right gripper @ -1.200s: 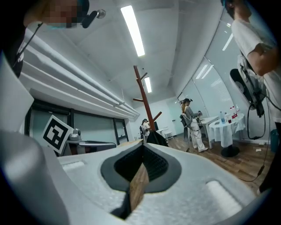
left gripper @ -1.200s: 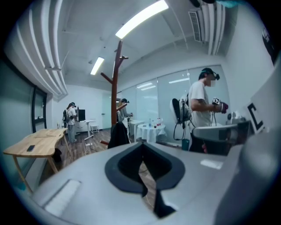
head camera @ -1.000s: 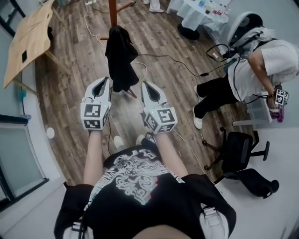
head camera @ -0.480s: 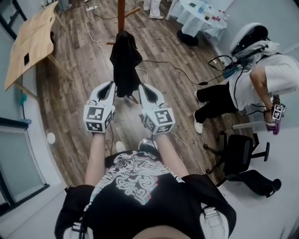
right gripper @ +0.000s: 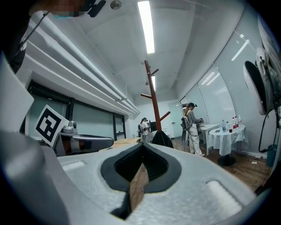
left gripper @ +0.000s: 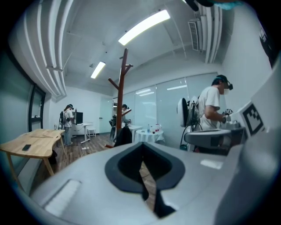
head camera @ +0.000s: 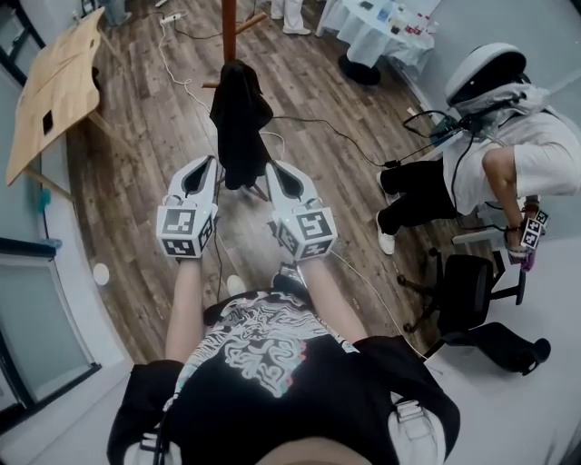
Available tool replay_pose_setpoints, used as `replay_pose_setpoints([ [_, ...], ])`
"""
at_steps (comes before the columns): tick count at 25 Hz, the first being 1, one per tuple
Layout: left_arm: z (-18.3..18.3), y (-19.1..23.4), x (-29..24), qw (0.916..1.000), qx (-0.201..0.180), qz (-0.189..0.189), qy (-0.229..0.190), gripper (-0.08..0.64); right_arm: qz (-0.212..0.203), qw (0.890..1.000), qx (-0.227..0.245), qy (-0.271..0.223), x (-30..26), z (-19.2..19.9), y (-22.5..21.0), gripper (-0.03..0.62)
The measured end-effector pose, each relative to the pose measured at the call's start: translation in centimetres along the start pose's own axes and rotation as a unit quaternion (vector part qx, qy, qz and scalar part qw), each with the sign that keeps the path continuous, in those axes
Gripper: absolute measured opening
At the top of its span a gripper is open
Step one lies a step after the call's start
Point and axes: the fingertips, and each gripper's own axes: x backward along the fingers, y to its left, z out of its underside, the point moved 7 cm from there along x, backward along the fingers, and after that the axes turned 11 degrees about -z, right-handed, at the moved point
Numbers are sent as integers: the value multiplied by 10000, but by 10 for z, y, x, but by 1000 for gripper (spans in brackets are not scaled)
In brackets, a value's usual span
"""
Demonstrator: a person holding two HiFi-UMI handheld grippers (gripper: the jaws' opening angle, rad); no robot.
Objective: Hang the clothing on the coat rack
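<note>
The task looks all but finished. The black clothing [head camera: 239, 113] hangs on the brown coat rack [head camera: 229, 23], draped down against the pole from what seems to be one of its lower pegs; which peg carries it cannot be made out, as the cloth covers it. In the head view the garment falls in one dark fold with its hem above the wooden floor [head camera: 154, 136], and both gripper views show it as a dark cone against the pole, well apart from either tool. The left tool [head camera: 209, 171] is clenched on nothing: its own view shows the jaws together with only floor behind the narrow slit. The right tool [head camera: 275, 174] is likewise clenched and empty, jaws together. Both point towards the rack, one on each side of the garment in the head view, and neither touches it. No other garment shows in the tools or on the floor near the rack, so, judging from this, nothing seems left to hang.
</note>
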Motion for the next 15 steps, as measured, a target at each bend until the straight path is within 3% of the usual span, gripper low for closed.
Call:
replay_pose_setpoints([
  [15, -8, -2, -2, 9998, 108, -122, 113, -11, -72, 9999, -83, 26, 2, -8, -10, -2],
])
